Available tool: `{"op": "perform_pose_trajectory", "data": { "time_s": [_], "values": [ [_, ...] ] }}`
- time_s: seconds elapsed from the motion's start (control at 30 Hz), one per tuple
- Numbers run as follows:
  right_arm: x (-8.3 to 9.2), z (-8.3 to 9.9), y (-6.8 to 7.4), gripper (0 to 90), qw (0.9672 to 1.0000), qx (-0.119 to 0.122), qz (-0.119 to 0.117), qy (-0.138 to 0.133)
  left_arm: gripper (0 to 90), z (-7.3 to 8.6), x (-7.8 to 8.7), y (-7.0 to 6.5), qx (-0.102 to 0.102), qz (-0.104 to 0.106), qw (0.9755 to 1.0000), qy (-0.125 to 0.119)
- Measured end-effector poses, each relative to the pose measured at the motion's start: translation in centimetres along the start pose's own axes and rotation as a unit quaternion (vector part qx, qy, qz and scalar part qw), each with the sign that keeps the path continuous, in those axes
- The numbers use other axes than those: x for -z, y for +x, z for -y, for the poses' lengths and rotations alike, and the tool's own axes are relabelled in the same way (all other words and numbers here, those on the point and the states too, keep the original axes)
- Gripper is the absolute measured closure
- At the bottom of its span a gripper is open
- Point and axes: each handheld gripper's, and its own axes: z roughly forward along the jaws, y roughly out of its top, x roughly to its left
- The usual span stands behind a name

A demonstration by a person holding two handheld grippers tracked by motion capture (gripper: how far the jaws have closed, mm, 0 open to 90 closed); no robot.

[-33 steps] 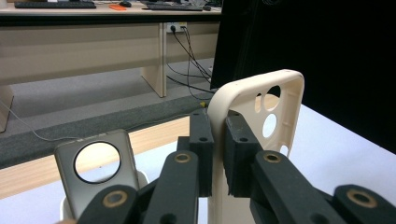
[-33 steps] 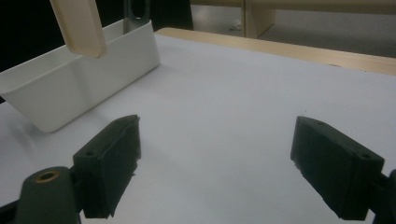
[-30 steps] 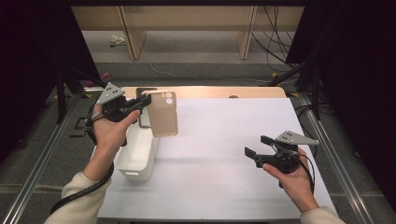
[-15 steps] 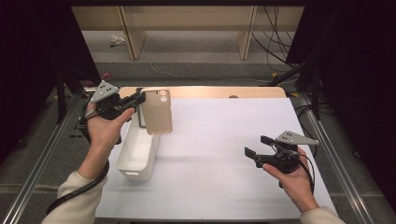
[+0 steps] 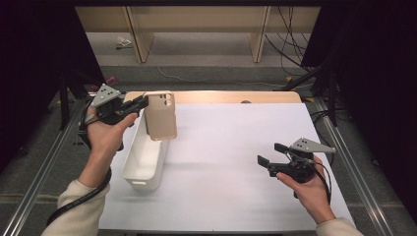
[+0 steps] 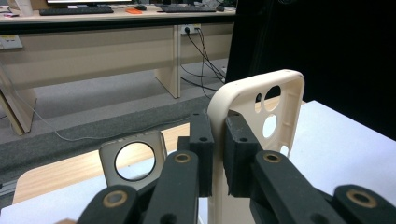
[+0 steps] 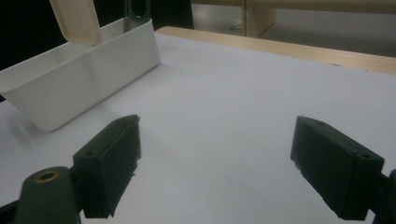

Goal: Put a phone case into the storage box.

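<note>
Phone case (image 5: pixel 161 116) in left tool (image 5: pixel 139 104)

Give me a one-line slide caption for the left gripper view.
Left gripper pinching the edge of a cream phone case, camera cutouts visible, above the white table.

Even overhead light falls on my white worktop (image 5: pixel 231 162), which looks bright without glare; the sides go black. The bin (image 5: pixel 142 162) casts a soft shadow rightward. My right tool's (image 7: pixel 215 172) near jaws look blurred.
</note>
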Motion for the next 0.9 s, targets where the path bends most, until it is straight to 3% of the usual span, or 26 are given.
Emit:
{"op": "perform_pose_trajectory", "data": {
  "time_s": [0.9],
  "values": [
    [-0.3, 0.1, 0.0, 16.8, 1.0, -0.002, 0.001, 0.003, 82.9, -0.3, 0.1, 2.4, -0.014, -0.017, 0.9998, -0.003]
  ]
}}
